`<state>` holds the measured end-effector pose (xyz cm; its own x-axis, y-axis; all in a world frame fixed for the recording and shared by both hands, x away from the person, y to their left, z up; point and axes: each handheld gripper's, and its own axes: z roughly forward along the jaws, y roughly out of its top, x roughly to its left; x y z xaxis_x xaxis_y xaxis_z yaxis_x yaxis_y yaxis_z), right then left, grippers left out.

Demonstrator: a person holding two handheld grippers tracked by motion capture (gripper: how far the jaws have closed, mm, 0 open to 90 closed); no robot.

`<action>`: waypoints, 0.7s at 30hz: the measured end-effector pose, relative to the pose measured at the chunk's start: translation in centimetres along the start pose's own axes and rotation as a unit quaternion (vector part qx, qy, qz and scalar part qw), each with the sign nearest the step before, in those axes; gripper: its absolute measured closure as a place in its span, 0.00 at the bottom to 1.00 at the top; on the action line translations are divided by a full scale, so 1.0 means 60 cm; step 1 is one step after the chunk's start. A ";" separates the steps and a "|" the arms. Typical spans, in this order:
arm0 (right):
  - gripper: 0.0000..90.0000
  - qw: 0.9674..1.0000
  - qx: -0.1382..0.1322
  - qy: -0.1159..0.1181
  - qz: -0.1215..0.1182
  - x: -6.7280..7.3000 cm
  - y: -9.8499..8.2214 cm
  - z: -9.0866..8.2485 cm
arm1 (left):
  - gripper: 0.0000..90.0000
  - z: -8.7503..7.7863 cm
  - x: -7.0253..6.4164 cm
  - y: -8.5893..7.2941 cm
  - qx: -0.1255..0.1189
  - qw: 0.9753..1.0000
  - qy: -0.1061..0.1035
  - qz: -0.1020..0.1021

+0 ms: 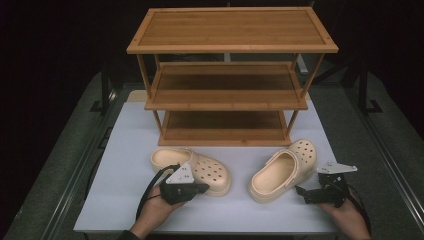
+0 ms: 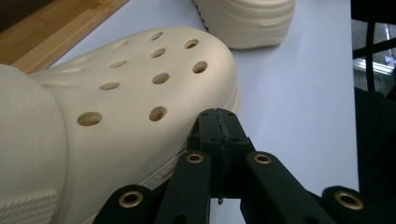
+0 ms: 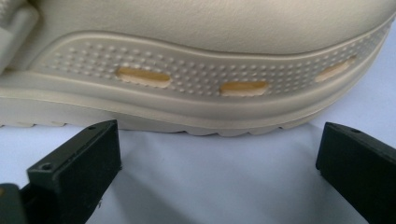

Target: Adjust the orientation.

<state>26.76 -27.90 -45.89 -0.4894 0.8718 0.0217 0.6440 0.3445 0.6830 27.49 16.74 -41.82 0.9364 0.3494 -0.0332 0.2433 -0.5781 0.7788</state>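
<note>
Just ahead of the right gripper (image 3: pixel 219 182), whose jaws stand wide apart, lies the right cream foam clog (image 3: pixel 210 70), untouched. Beside the left gripper's (image 2: pixel 218 123) closed, empty jaws lies the left cream perforated clog (image 2: pixel 135 102). I judge grasping comes next, then the wooden three-shelf rack (image 1: pixel 230 75).

Staged recording setup, lab-like.
A white table (image 1: pixel 125 150) on a metal frame (image 1: pixel 75 175), dark surroundings, holding a bare wooden rack (image 1: pixel 232 30).
</note>
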 end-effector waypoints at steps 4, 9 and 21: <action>0.00 1.000 0.000 0.000 0.000 0.000 0.000 0.000 | 1.00 0.016 0.004 0.011 -0.002 1.000 0.009 -0.005; 0.00 1.000 0.000 0.000 0.000 0.000 0.000 0.000 | 1.00 0.032 0.009 0.021 -0.004 1.000 0.016 -0.009; 0.00 1.000 0.000 0.001 0.000 0.000 0.000 0.000 | 1.00 0.039 0.012 0.033 -0.015 1.000 0.003 -0.023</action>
<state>26.75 -27.93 -45.88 -0.4900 0.8714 0.0229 0.6438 0.3441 0.6834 29.25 14.11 -41.76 0.9225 0.3804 -0.0659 0.2789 -0.5384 0.7952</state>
